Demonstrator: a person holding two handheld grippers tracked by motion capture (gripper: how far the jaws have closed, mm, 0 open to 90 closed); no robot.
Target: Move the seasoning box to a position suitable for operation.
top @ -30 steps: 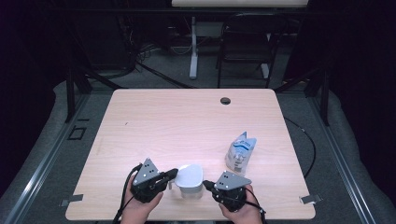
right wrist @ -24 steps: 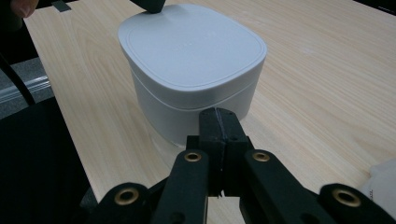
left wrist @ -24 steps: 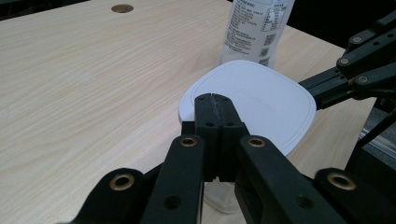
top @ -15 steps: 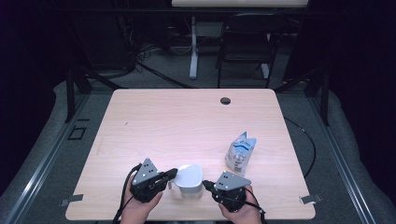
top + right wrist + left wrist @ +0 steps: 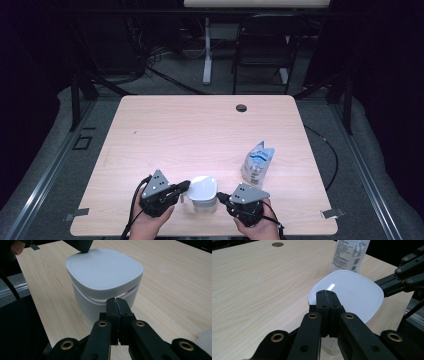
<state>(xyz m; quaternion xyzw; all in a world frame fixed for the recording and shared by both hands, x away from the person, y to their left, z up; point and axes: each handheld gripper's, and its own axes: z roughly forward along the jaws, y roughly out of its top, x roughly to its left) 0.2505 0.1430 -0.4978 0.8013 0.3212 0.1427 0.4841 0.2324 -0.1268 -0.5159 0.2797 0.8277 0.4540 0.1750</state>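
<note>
A light wooden table carries everything, with a small round hole near its far edge. Near the front edge, between the two hands, stands a white container with a rounded-square lid, a narrow gap showing under the lid in the right gripper view. To its right and a little farther back stands a clear plastic pouch with blue printing, seen in the left gripper view just behind the container. The left gripper sits at the container's left side, its jaws pressed together with nothing between them, tips at the lid's rim. The right gripper sits at the container's right side, jaws likewise closed on nothing, tips just beside the lower wall.
</note>
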